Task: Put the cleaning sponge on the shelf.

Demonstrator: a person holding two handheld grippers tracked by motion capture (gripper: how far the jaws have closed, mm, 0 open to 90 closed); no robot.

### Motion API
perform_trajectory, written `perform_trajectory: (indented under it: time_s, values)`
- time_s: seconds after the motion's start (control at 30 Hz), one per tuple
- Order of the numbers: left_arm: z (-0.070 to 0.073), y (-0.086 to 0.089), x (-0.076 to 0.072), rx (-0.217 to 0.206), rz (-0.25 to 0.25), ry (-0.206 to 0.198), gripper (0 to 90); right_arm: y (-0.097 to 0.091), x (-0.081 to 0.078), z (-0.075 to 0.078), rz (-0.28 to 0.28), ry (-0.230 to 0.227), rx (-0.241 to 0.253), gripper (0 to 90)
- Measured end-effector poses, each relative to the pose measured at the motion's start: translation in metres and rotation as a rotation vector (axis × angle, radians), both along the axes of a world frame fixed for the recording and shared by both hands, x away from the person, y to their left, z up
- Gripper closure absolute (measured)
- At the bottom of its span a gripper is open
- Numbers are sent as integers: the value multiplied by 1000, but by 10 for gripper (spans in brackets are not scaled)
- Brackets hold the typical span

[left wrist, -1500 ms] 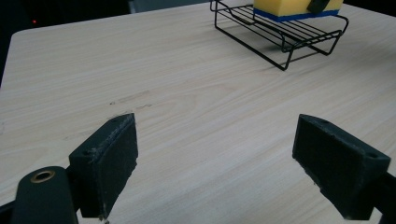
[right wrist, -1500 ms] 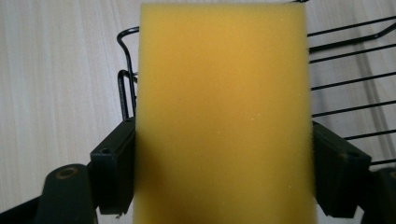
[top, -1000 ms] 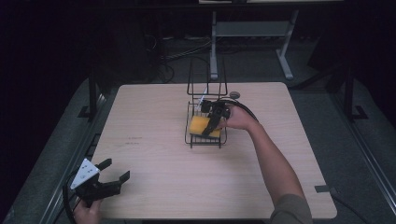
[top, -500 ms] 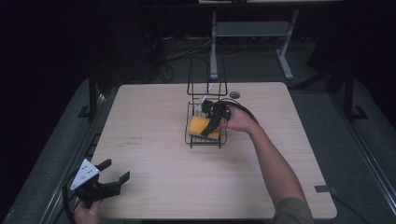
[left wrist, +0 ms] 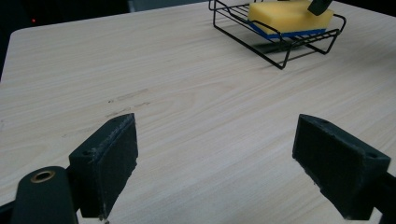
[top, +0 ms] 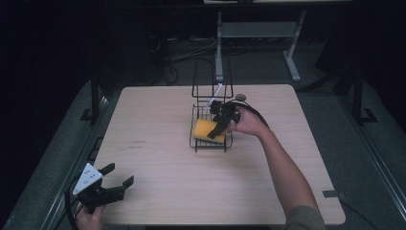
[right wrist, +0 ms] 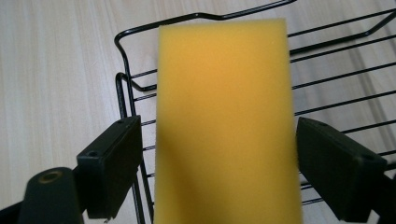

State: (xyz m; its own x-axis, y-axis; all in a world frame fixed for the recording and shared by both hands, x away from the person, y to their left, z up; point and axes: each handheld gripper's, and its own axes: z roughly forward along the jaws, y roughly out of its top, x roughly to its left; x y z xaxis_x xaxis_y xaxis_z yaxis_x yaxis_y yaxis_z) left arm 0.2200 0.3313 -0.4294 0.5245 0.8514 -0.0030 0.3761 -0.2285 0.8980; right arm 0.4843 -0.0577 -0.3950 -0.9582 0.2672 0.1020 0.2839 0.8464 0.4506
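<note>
We see a rectangular yellow foam sponge with a blue scouring layer underneath [top: 209, 131] lying flat in the low tray of a black wire rack [top: 209, 143] near the middle of the pale wood-grain table [top: 158, 187]. In the left gripper view the blue layer shows as a thin band along the sponge's lower edge.

Our right gripper [top: 221, 123] hangs over the sponge with its jaws spread wide. In the right gripper view the two black pads sit on either side of the sponge's long edges, just clear of the foam on both sides, so nothing is gripped. Our left gripper [top: 111, 186] rests at the near left corner of the table, well apart from the rack, its jaws also wide apart and holding nothing.

We judge the sponge to be very light and soft. It should compress readily under the pads, so a moderate squeeze ought to hold it, while a hard one would only buckle it. Foam grips well and is not fragile. The best hold looks to be across the narrow width, on the two long sides, near the middle of its length. We would lift it straight up so the rack's wires do not snag it.
</note>
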Motion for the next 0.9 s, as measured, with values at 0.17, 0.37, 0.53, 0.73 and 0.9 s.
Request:
perform_trajectory:
  time_s: [0.17,0.37,0.53,0.73,0.9]
  values:
    - [0,-1,0,-2,-3,-2,134,-7,-3,0,-21,0,32,159]
    - [0,-2,0,3,-5,-1,134,-13,-5,3,-36,12,20,159]
    - [0,-2,0,-1,-5,0,134,-17,-7,3,-43,4,30,159]
    - [0,-3,0,3,-9,0,134,-26,-10,0,-58,5,52,160]
    - [0,-4,0,1,-9,2,134,-32,-11,1,-65,5,44,160]
